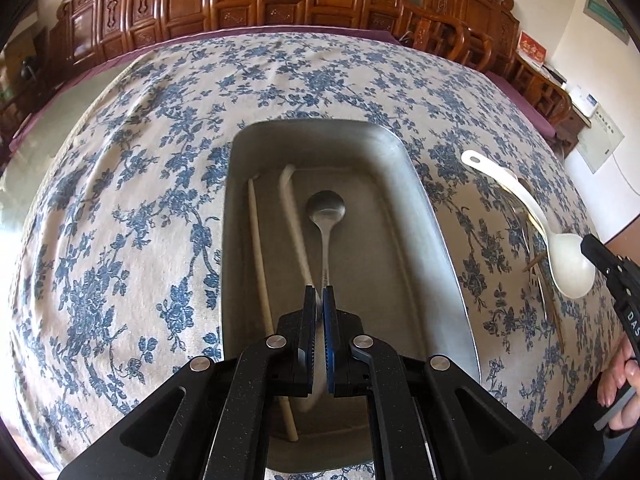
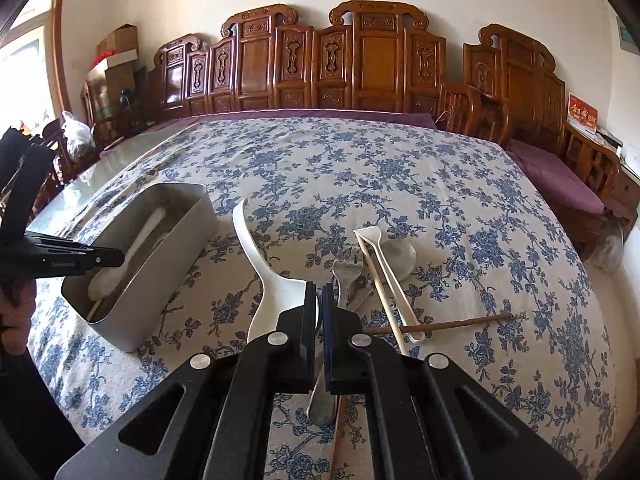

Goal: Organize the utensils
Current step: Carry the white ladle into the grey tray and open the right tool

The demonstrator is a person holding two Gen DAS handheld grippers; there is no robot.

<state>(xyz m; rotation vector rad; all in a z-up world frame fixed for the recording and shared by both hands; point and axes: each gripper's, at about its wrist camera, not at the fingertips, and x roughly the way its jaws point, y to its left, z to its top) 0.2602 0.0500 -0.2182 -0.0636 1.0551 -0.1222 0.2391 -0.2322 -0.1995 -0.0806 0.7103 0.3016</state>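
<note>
I hold 2 tongs over a table covered by a cream tablecloth (image 2: 360, 168) printed with blue flowers. My landmark is the metal bin (image 1: 436, 240), a deep, dull grey rectangular tub with rounded corners, standing on the cloth.

My left tongs (image 1: 319, 300) hang inside the bin, pressed together on the thin handle of a white spoon (image 1: 294, 220), its length lying along the bin floor, I judge so it can be laid flat. Beside it in the bin lie 1 pale chopstick (image 1: 258, 248) and 1 steel spoon (image 1: 325, 208), shiny and round-bowled.

My right tongs (image 2: 319, 300) are right of the bin, pinching the bowl rim of a glossy white rice paddle (image 2: 256, 252), lifted clear of the cloth. Further right of the bin, the unsorted pile remains: a steel fork (image 2: 346, 276), pale chopsticks (image 2: 384, 292), and 1 brown chopstick (image 2: 440, 325).
</note>
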